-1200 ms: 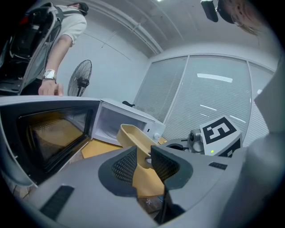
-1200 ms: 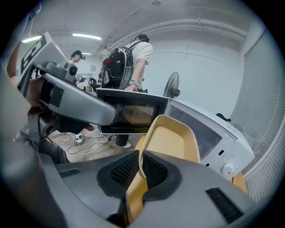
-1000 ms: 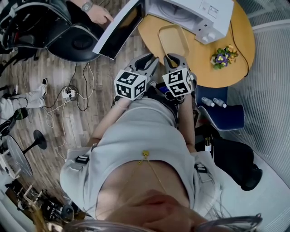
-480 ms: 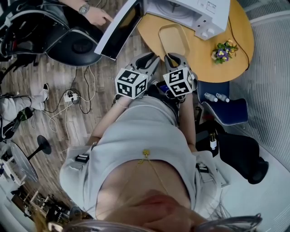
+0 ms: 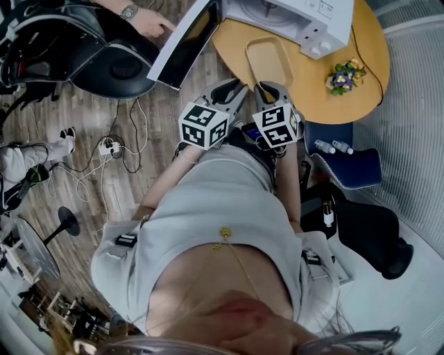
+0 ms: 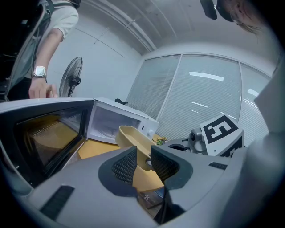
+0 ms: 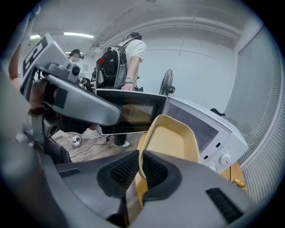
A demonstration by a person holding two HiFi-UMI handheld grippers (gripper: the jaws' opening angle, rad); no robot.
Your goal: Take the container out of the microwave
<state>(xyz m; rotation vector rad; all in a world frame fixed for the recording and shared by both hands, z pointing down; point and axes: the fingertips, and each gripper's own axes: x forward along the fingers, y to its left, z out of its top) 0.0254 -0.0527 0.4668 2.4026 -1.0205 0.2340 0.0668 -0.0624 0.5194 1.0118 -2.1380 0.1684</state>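
at the far left of the head view, a bystander's hand (image 5: 149, 24) rests at the edge of the open microwave door (image 5: 184, 45), which swings out past the table's edge over the floor. next comes the left gripper (image 5: 229, 89), held low in front of the person's body and pointing forward toward the table; in its own view the jaws stand a little apart with nothing pinched between them, and the container (image 6: 133, 136) shows only beyond the gap. the yellow container (image 5: 269, 59) is already clear of the oven cavity, over the round wooden table (image 5: 312, 90) just in front of the microwave (image 5: 291, 14); whether it rests on the wood or hangs just above it i cannot tell. its long axis runs away from the person toward the oven mouth, in line with both grippers. the right gripper (image 5: 269, 89) is the nearer one and the one doing the work: in the right gripper view its jaws are closed thin on the near rim of the container (image 7: 171, 138), one pad inside the wall and one outside. both grippers sit side by side, close together, marker cubes up. the left one lies just left of the near end, so it looks free to brace that side if needed.
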